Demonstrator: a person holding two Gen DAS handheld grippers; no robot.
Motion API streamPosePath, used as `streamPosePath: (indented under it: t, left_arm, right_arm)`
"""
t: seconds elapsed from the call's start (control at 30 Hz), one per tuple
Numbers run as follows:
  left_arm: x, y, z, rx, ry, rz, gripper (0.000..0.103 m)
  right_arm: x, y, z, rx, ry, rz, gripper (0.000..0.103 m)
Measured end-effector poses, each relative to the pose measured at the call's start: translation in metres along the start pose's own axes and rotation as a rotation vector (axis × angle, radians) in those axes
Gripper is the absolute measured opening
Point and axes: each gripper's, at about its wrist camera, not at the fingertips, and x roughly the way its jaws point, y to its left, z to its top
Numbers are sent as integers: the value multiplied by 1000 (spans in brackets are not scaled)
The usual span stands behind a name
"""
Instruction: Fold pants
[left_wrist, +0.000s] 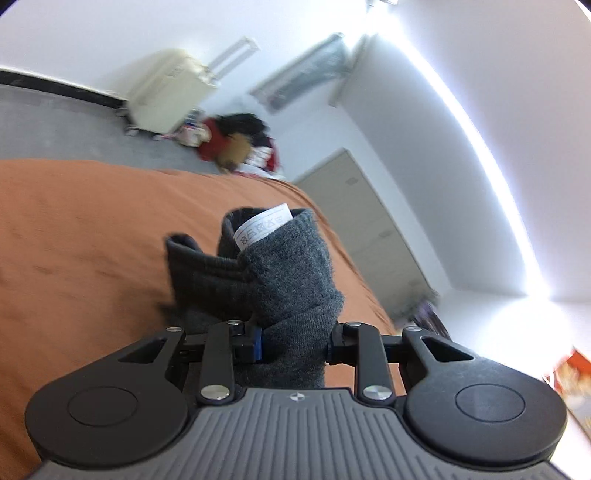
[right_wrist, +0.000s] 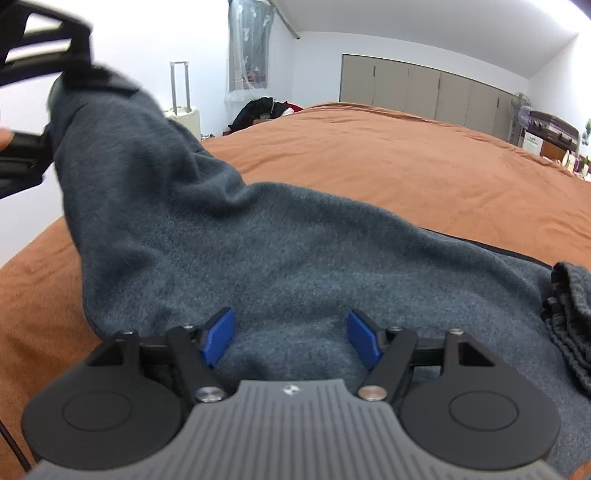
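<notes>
Clamping the grey pants (left_wrist: 291, 280) in my left hand-held gripper (left_wrist: 295, 345), I rest the spread-jawed right hand-held gripper (right_wrist: 291, 341) on them, on the bed (right_wrist: 406, 162).

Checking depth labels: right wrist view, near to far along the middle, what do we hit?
Right gripper with open jaws → gray pants → orange bedspread → wardrobe doors on the far wall.
</notes>
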Motion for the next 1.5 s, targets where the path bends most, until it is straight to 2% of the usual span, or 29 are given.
streamPosePath:
  t: [0.13,0.23,0.33,0.47,0.63,0.77,0.83,0.87,0.9,0.97,1.0,1.07,1.13,1.17,1.2,1.33,1.4,1.43,1.5]
  left_arm:
    - [12,-33,-23,93,69,-78,31]
    - [22,-55,-47,189,137,-126,31]
    - [35,-61,-70,218,222,-149,31]
    - [45,-56,-97,238,312,-158,31]
    - [60,-59,-125,343,420,-139,31]
    - [73,-61,-154,537,528,-52,32]
    - [74,-64,-169,662,538,-24,33]
    - [72,-67,-175,714,535,-14,34]
    - [69,-71,-180,770,515,-7,36]
    - [60,-81,-189,860,491,-5,52]
    - [55,-83,-191,889,481,-10,55]
    - [45,-87,-195,932,456,-13,59]
    - [33,-89,-197,940,429,-12,59]
    - [22,-84,-194,935,413,-12,59]
    - [16,-95,-190,922,400,-10,59]
    - [2,-91,-173,878,356,33,59]
    - [2,-85,-164,858,341,58,63]
    - [8,-84,-164,846,346,71,65]
    - [12,-76,-157,810,366,81,66]
  right_arm:
    - [-13,-15,4,57,-42,-21,66]
    - [-14,-33,7,123,-20,-10,66]
    - [-16,-56,3,205,12,-43,66]
    - [-45,-83,-3,263,-51,-107,66]
    - [-73,-117,-12,319,-99,-194,66]
    - [-93,-148,-15,388,-153,-287,66]
    - [-100,-164,-9,413,-182,-295,73]
    - [-103,-171,-2,423,-198,-260,80]
    - [-104,-178,5,430,-213,-184,80]
    - [-107,-185,23,432,-243,12,80]
    - [-108,-187,31,438,-252,117,80]
    - [-106,-194,45,509,-258,380,80]
    - [-95,-196,56,590,-218,586,80]
    - [-88,-195,61,610,-183,653,80]
    - [-81,-192,65,619,-147,689,80]
    - [-58,-167,74,579,-21,824,79]
    - [-44,-152,74,588,48,910,79]
    - [-39,-142,74,587,73,921,79]
    - [-29,-125,75,568,98,882,79]
